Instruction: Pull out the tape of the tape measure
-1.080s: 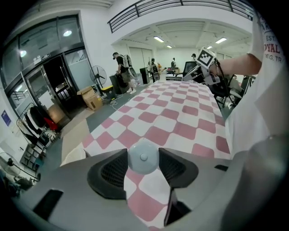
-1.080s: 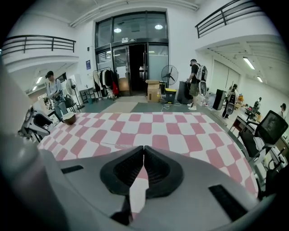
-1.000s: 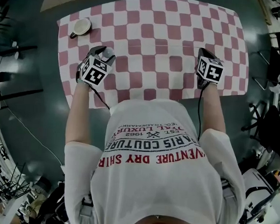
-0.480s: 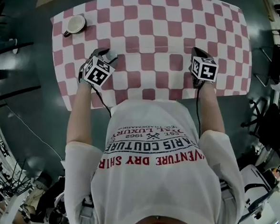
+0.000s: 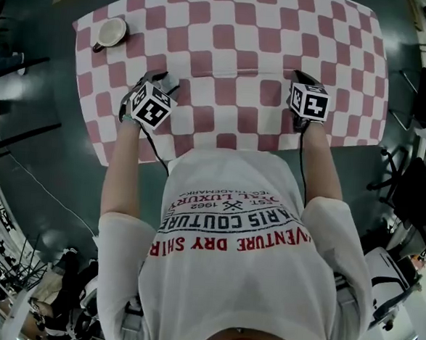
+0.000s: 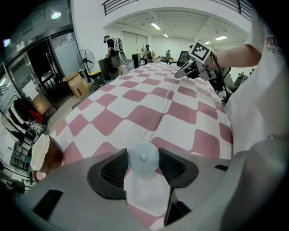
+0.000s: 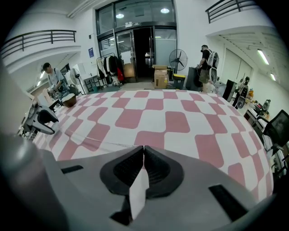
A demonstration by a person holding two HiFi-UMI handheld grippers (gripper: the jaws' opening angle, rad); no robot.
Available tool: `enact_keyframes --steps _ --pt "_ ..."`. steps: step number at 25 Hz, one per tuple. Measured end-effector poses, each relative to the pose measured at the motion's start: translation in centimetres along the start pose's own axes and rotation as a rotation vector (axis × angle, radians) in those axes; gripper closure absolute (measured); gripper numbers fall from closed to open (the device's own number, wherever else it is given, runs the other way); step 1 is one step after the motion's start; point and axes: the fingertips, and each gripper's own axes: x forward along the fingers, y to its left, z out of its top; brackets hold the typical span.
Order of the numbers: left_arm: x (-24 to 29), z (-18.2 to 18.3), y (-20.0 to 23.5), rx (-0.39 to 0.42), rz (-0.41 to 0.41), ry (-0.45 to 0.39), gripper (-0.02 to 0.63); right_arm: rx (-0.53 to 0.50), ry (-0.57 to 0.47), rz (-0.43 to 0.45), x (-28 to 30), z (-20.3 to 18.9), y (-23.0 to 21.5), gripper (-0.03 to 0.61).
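A round pale-blue tape measure (image 6: 143, 158) sits between the pads of my left gripper (image 6: 143, 166), which is shut on it. In the head view the left gripper (image 5: 163, 81) hangs over the table's near left part. My right gripper (image 7: 143, 159) is shut on a thin white strip, the tape's end (image 7: 137, 191). It is over the near right part of the table (image 5: 301, 77). A thin line of tape (image 5: 234, 73) runs across the cloth between the two grippers. The tape (image 6: 160, 110) shows in the left gripper view too.
The table wears a pink-and-white checked cloth (image 5: 237, 29). A cup (image 5: 111, 32) stands at its far left corner, beyond the left gripper. Chairs and gear stand on the dark floor to the right (image 5: 421, 107). People stand far off in the hall (image 7: 205, 63).
Both grippers have sunk closer to the tablecloth. Their grips look the same.
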Motion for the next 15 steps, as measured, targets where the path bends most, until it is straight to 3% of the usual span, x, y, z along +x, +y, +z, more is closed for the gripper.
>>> enact_keyframes --steps 15 --pt "1.4 -0.4 0.2 -0.107 -0.004 -0.018 0.380 0.012 0.028 0.012 1.6 -1.8 0.0 0.543"
